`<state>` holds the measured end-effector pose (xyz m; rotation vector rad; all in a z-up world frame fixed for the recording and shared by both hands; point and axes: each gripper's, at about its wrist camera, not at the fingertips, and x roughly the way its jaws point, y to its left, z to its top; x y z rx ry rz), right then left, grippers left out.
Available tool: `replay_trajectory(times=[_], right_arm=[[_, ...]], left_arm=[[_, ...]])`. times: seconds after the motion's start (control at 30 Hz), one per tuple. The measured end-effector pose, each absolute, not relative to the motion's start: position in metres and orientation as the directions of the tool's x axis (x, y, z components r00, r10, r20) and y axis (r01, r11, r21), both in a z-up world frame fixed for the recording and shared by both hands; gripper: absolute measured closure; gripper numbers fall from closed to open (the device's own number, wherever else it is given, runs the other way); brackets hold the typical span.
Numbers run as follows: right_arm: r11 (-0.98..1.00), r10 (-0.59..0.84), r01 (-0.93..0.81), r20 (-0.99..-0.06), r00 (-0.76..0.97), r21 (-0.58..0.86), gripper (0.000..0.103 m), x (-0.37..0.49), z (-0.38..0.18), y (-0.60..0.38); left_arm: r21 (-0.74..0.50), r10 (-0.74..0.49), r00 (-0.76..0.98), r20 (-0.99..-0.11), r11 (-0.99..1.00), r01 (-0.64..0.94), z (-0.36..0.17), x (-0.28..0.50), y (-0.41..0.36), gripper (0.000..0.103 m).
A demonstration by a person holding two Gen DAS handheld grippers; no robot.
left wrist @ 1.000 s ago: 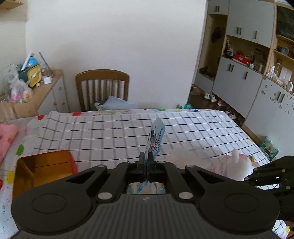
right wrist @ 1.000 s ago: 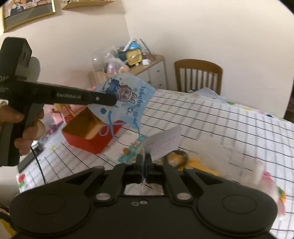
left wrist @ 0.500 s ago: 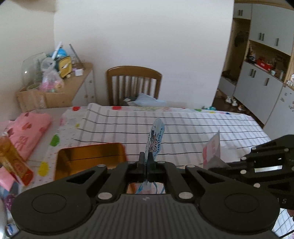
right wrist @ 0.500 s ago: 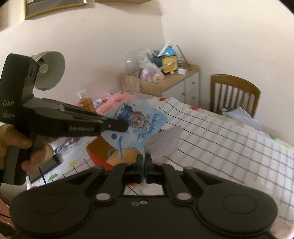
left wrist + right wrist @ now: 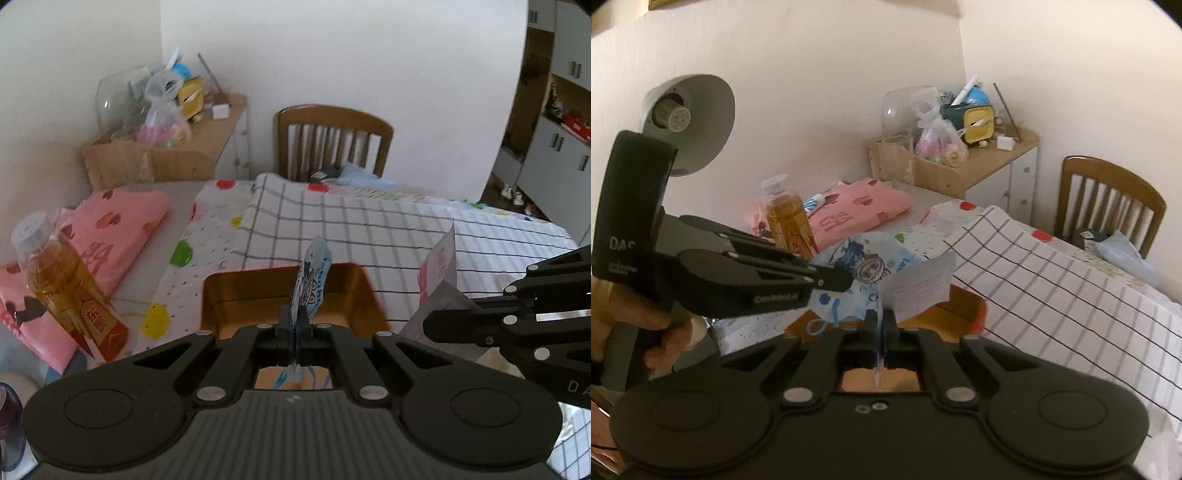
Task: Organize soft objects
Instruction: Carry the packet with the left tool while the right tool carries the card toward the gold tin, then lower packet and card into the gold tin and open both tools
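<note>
My left gripper (image 5: 294,320) is shut on a blue printed pouch (image 5: 313,277), held edge-on above the open red box (image 5: 258,295) with an orange inside. In the right wrist view the same pouch (image 5: 860,266) hangs flat from the left gripper (image 5: 846,278). My right gripper (image 5: 881,319) is shut on a white and pink packet (image 5: 919,284), also over the box (image 5: 960,310). The packet (image 5: 439,258) and the right gripper (image 5: 428,326) show at the right of the left wrist view.
A checked cloth (image 5: 406,236) covers the table. A bottle of amber drink (image 5: 66,288) and a pink folded cloth (image 5: 118,229) lie left of the box. A wooden chair (image 5: 332,144) and a cluttered side cabinet (image 5: 177,147) stand behind. A desk lamp (image 5: 690,118) stands at the left.
Both grippers have swung left with their pouches, from over the checked cloth to above the red box. The bottle and pink cloth have come into view.
</note>
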<state>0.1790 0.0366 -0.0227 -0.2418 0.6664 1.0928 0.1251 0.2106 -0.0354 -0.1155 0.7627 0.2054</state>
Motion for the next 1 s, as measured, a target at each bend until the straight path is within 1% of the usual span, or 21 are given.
replay_trajectory(times=[0.23, 0.53, 0.8, 1.0], right_arm=[[0.448, 0.701, -0.882, -0.669, 0.247, 0.144, 0.101, 0.192, -0.049, 0.075], [0.456, 0.628, -0.88, -0.748, 0.215, 0.13, 0.1, 0.198, -0.083, 0.099], [0.463, 0.589, -0.878, -0.781, 0.206, 0.118, 0.093, 0.2, -0.1, 0.107], [0.468, 0.569, -0.876, -0.797, 0.203, 0.112, 0.087, 0.201, -0.104, 0.107]], left_arm=[[-0.03, 0.138, 0.665, -0.734, 0.972, -0.234, -0.061, 0.143, 0.233, 0.102], [-0.02, 0.117, 0.6, -0.792, 0.976, -0.217, -0.097, 0.16, 0.241, 0.102], [-0.039, 0.089, 0.562, -0.822, 0.977, -0.211, -0.116, 0.164, 0.244, 0.102], [-0.03, 0.091, 0.555, -0.827, 0.978, -0.205, -0.121, 0.165, 0.241, 0.101]])
